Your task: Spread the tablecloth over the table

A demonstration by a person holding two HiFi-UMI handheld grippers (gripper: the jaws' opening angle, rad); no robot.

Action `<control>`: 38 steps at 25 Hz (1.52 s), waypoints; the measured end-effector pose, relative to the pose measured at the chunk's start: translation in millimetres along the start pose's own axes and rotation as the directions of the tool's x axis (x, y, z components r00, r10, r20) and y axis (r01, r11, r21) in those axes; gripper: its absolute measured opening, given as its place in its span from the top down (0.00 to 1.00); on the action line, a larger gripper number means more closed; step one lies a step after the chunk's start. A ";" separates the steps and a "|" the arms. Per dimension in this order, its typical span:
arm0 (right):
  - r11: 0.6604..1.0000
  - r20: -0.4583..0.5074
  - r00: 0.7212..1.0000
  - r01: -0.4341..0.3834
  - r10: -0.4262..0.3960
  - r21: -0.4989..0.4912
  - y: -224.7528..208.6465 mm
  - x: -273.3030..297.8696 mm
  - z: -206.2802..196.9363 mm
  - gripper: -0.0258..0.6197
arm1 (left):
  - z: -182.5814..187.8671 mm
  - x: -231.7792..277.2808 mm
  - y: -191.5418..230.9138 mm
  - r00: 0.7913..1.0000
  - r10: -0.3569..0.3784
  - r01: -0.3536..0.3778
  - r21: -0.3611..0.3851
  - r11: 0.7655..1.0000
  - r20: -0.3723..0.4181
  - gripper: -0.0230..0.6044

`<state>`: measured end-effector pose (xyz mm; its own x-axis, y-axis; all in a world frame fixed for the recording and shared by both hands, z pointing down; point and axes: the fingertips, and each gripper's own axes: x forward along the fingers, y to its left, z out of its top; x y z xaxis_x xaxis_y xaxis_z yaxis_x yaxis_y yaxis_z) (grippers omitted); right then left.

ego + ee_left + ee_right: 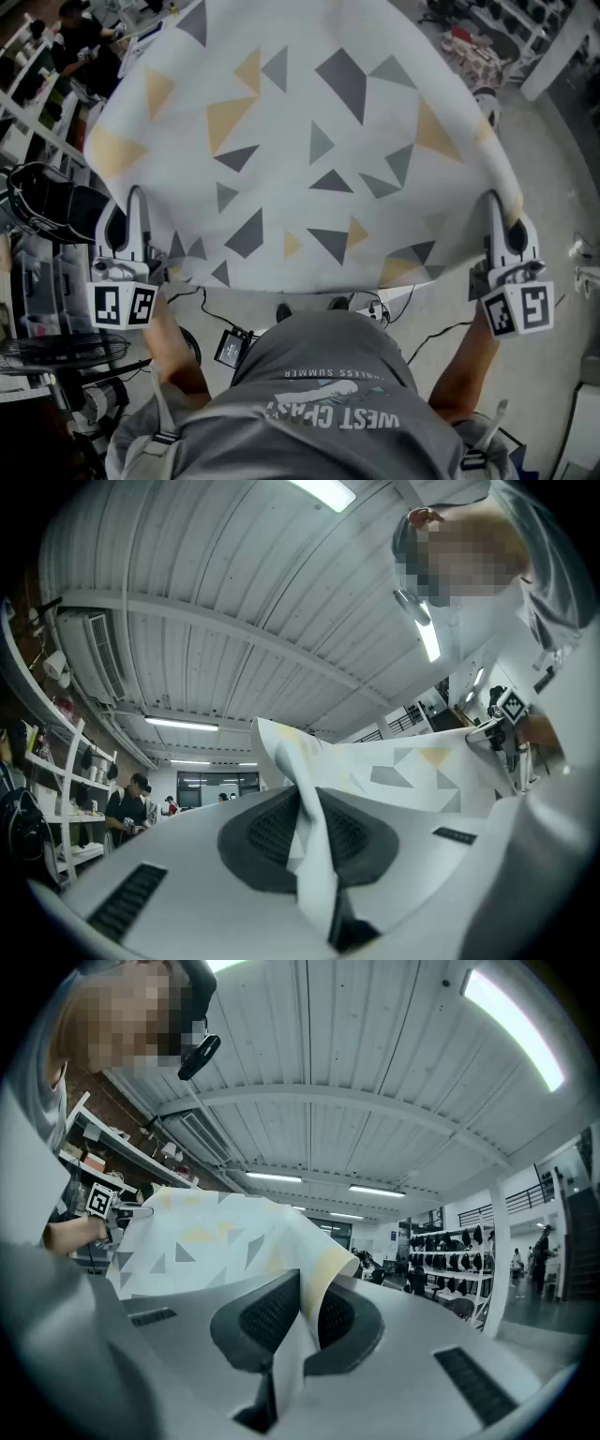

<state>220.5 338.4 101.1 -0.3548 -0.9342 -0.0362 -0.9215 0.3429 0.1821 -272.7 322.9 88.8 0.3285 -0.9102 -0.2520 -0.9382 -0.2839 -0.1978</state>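
The tablecloth point(309, 141) is white with grey and yellow triangles, and it billows in the air in front of the person, hiding the table beneath it. My left gripper point(138, 202) is shut on its near left corner. In the left gripper view the cloth point(314, 855) is pinched between the dark pads point(267, 832) and streams away toward the right gripper point(506, 726). My right gripper point(494, 202) is shut on the near right corner, where a fold of cloth point(314, 1288) is clamped between its pads point(258, 1314).
A person in a grey T-shirt point(328, 403) holds both grippers. Cables and a small black box point(232, 347) lie on the floor near the feet. Shelving and black gear point(42, 202) crowd the left; another person point(80, 37) is at the far left.
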 end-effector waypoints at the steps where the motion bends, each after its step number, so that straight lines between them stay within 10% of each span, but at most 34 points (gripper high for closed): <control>1: 1.000 0.001 1.000 -0.001 0.001 0.000 -0.2 0.4 0.0 0.94 | -0.1 0.3 0.2 1.000 0.001 -0.001 0.000 1.000 0.001 0.91; 25: 0.991 0.005 0.995 -0.096 0.096 0.090 -40.7 83.1 -33.5 0.94 | -31.9 59.6 -0.5 0.995 0.066 -0.064 0.031 0.997 -0.072 0.91; 38: 0.995 -0.046 0.998 0.054 -0.051 0.084 -7.1 176.7 -46.4 0.94 | -111.9 165.1 93.2 0.996 -0.071 0.068 -0.045 0.997 -0.056 0.91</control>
<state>171.6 166.3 139.0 -0.3000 -0.9539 -0.0005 -0.9494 0.2985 0.0971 -318.0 112.4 134.8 0.3873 -0.9035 -0.1837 -0.9176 -0.3584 -0.1719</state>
